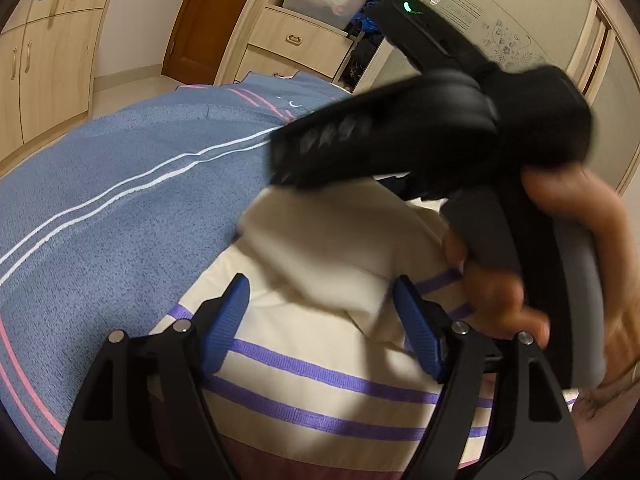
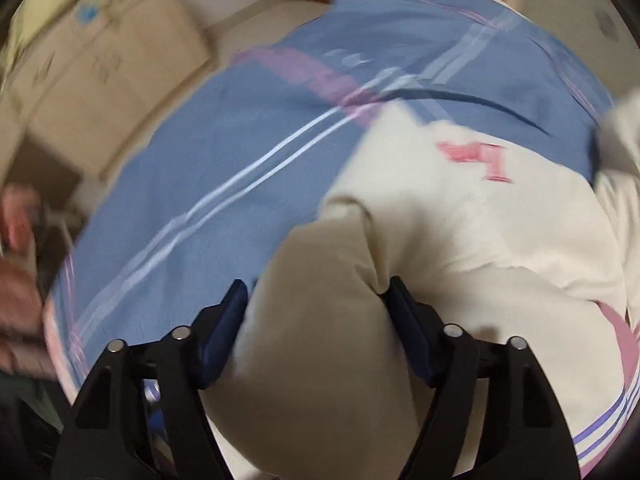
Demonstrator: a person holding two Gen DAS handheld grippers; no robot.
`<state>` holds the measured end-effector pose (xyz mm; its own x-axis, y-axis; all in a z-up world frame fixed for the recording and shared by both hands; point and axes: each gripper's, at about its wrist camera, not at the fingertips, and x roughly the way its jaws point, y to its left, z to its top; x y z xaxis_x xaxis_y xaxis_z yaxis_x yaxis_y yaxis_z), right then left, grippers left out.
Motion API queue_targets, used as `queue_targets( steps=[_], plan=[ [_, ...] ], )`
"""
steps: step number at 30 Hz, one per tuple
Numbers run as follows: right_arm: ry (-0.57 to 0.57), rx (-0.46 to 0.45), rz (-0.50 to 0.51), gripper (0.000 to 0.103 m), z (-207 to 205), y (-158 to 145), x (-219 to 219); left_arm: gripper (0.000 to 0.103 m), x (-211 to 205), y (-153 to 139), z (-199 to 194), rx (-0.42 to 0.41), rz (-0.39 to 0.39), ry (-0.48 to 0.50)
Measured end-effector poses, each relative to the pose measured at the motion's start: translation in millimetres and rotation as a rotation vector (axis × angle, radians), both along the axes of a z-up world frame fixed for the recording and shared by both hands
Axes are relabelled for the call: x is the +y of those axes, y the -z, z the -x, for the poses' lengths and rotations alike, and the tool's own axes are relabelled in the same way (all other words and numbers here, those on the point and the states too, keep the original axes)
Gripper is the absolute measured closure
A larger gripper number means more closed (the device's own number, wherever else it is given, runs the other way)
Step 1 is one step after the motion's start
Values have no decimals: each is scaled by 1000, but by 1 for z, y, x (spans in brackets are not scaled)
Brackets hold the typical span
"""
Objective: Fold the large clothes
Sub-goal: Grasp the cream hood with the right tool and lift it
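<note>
**Fold under way, not complete**

Location: the cream garment (image 2: 460, 216) lies on the blue bedspread (image 1: 120, 184), at the near end of that bedspread as both cameras see it; purple stripes and a maroon band mark its near edge, a pink letter its upper panel.

Progress, as judged: a cream flap stands bunched above the striped body, so one fold appears to be in hand; the garment is not yet a flat, compact stack; smoothing and further folds seem to remain.

Left gripper (image 1: 326, 320): jaws spread, cream cloth rising between them; whether either pad touches it cannot be told.

Right gripper (image 2: 316, 322): jaws spread wide, a thick roll of cloth filling the gap; a firm pinch cannot be confirmed, the view being blurred.

Orientation: the roll's long axis runs away from the right gripper toward the pink letter; the purple stripes lie across the left gripper's line of sight; the garment's overall axis cannot be told.
</note>
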<state>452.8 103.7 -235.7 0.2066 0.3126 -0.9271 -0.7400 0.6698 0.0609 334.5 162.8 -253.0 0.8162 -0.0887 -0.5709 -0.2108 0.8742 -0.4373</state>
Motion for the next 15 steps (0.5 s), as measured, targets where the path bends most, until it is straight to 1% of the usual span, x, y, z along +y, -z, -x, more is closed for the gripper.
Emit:
queue_targets(
  steps=[1, 3, 4, 5, 6, 7, 8, 9, 10, 11, 12, 14, 15],
  plan=[
    [-7, 13, -28, 28, 0, -6, -3, 27, 0, -1, 0, -2, -1, 1],
    [43, 110, -177, 29, -15, -24, -23, 27, 1, -1, 0, -3, 0, 1],
    [77, 135, -269, 30, -22, -35, -35, 27, 1, 0, 0, -4, 1, 2],
    [97, 129, -320, 31, -26, -43, -44, 27, 1, -1, -1, -3, 0, 2],
    [135, 56, -323, 31, -30, -55, -51, 27, 1, -1, 0, -2, -1, 2],
    [168, -30, -263, 31, -31, -61, -51, 27, 1, -1, 0, -3, -1, 2],
    [199, -120, -170, 32, -34, -62, -47, 27, 1, -1, 0, -3, 0, 2],
    [222, -179, -81, 32, -36, -58, -41, 27, 0, -1, 0, -3, 0, 2],
    [230, -200, -25, 32, -39, -51, -36, 27, 0, -1, 0, -3, -1, 2],
    [229, -203, 36, 32, -48, -38, -26, 27, 1, -1, 0, -3, -1, 2],
    [234, -198, 60, 32, -56, -29, -22, 27, 1, -1, 0, -3, -1, 1],
    [249, -206, 74, 32, -67, -15, -14, 27, 1, -1, 0, -3, 0, 2],
    [268, -220, 43, 32, -74, -15, -13, 27, 1, -1, 0, -3, 0, 2]
  ],
)
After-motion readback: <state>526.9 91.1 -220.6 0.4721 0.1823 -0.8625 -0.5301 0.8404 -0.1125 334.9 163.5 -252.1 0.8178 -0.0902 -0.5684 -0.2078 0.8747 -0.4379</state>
